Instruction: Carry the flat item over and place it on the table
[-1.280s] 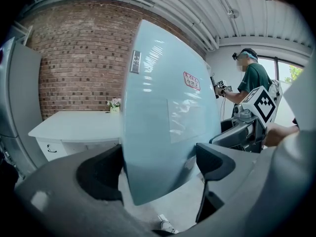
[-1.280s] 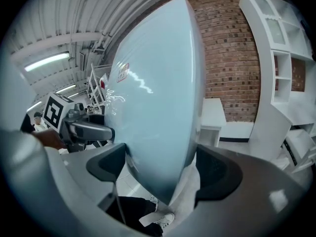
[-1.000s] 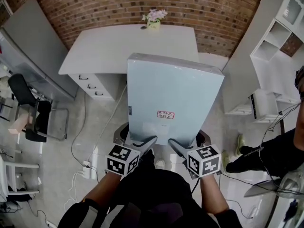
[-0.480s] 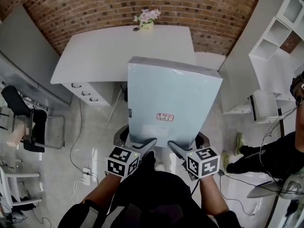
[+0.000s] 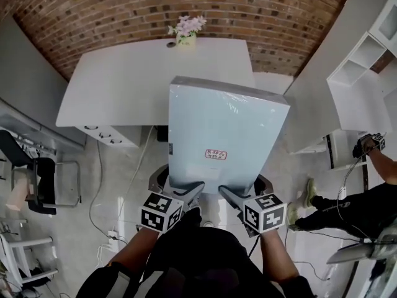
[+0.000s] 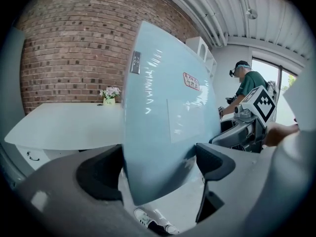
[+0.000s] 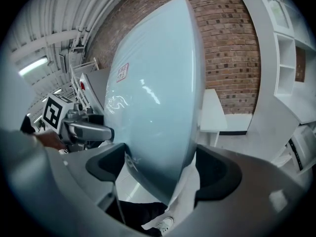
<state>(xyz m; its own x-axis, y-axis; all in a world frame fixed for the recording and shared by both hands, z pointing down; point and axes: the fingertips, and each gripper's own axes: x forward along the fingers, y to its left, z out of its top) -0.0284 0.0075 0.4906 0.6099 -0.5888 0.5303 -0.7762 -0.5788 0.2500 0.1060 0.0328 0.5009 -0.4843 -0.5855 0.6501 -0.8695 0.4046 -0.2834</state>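
A flat pale blue package point(image 5: 223, 135) wrapped in clear film, with a small red-and-white label, is held out level in front of me. My left gripper point(image 5: 184, 190) is shut on its near edge at the left, and my right gripper point(image 5: 231, 192) is shut on the same edge at the right. In the left gripper view the flat package point(image 6: 158, 112) fills the gap between the jaws. The right gripper view shows the package point(image 7: 158, 98) clamped the same way. The white table point(image 5: 124, 79) lies ahead below the package's far edge, against the brick wall.
A small flower pot point(image 5: 185, 32) stands at the table's back edge. Drawers point(image 5: 102, 136) sit under its left side. A white side desk point(image 5: 273, 82) and white shelving point(image 5: 366, 79) are at the right. A person point(image 5: 360, 197) stands at the right. A black chair point(image 5: 37, 172) is at the left.
The table has drawn closer and lower in the head view as I walk forward with the package. The grip of both grippers is unchanged. The person at right has shifted.
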